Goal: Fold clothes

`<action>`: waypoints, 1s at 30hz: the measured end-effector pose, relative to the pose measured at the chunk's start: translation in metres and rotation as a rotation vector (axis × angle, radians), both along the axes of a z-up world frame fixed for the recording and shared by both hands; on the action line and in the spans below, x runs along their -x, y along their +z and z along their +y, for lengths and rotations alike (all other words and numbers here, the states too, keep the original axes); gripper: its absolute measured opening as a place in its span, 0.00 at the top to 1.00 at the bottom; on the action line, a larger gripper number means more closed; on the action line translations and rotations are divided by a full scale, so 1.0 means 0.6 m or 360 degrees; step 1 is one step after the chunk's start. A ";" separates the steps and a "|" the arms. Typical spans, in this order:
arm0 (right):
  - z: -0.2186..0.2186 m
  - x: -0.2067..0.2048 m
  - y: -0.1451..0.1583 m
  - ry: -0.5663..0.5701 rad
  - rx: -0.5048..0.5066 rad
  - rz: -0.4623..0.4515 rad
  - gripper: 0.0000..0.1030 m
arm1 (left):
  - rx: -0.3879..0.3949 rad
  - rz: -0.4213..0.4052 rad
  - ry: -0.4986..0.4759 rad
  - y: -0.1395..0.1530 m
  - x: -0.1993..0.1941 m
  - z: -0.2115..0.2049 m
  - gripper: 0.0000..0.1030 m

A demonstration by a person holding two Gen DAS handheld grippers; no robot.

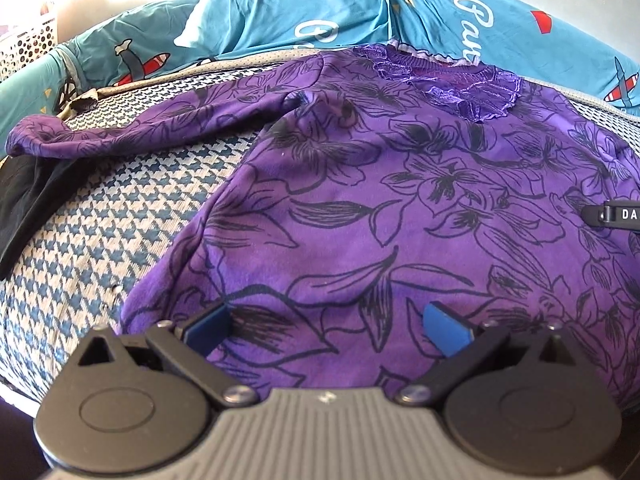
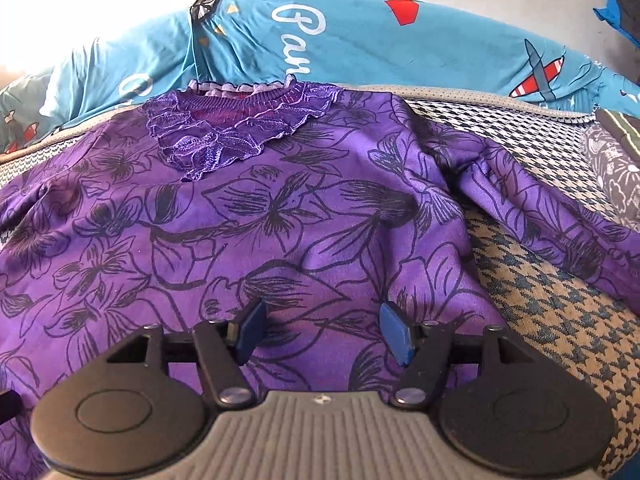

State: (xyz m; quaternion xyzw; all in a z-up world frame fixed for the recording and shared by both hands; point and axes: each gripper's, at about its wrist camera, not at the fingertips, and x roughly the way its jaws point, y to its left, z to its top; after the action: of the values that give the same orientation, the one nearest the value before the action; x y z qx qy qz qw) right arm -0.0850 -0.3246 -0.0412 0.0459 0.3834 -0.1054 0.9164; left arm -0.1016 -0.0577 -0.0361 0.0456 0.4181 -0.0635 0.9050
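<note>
Surface: bed (image 1: 120, 216) with a blue-and-cream houndstooth cover. A teal quilt (image 1: 280, 20) printed with planes and white script is bunched along the far edge. Strong light at far left.

Far left, left wrist view: white perforated basket (image 1: 28, 46) behind the quilt. Nearer, a black cloth (image 1: 28, 204) lies at the bed's left edge, with the cuff of the top's sleeve lying over its upper part.

Task item: purple top (image 1: 400, 208) with black flower outlines, spread flat, front up, neck toward the quilt. Lace ruffle (image 1: 460, 92) at the collar. Its one sleeve (image 1: 132, 132) stretches out left across the cover, roughly level with the shoulder. Body fairly smooth, slight creases near the armpit.

Left gripper (image 1: 326, 326): over the lower left part of the top, near its side hem. Jaws stand wide apart, blue pads clear of each other, nothing pinched between them; cloth lies beneath.

Right gripper (image 2: 322, 334): over the lower right part of the top (image 2: 240, 220). Jaws apart, nothing clamped; fabric lies flat below. Whether the tips touch the cloth I cannot tell. Its tip also shows at the right edge of the left wrist view.

Right of the body: other sleeve (image 2: 540, 208) angles down and outward over the cover, somewhat rumpled. Far right: grey patterned cloth (image 2: 612, 172) and a striped item (image 2: 618, 128) at the bed's edge.
</note>
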 end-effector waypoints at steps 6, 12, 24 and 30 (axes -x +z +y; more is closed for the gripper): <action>0.007 0.023 0.001 -0.0033 -0.0034 -0.0017 0.38 | -0.0016 -0.0004 -0.0002 -0.004 0.000 -0.003 0.00; 0.024 0.042 0.000 -0.0002 0.0047 -0.0010 0.35 | -0.0024 -0.0009 -0.0001 -0.006 0.000 -0.004 0.00; 0.041 0.086 -0.005 0.0023 0.0091 -0.0015 0.33 | -0.0038 -0.0015 -0.0001 -0.008 0.002 -0.005 0.00; 0.044 0.090 -0.007 0.0019 0.0105 -0.0019 0.31 | -0.0039 -0.0016 -0.0001 -0.009 0.003 -0.005 0.00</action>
State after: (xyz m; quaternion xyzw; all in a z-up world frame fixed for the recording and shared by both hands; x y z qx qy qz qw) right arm -0.1390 -0.2984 -0.0456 0.0138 0.3745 -0.1122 0.9203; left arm -0.1032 -0.0608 -0.0414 0.0572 0.4141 -0.0585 0.9065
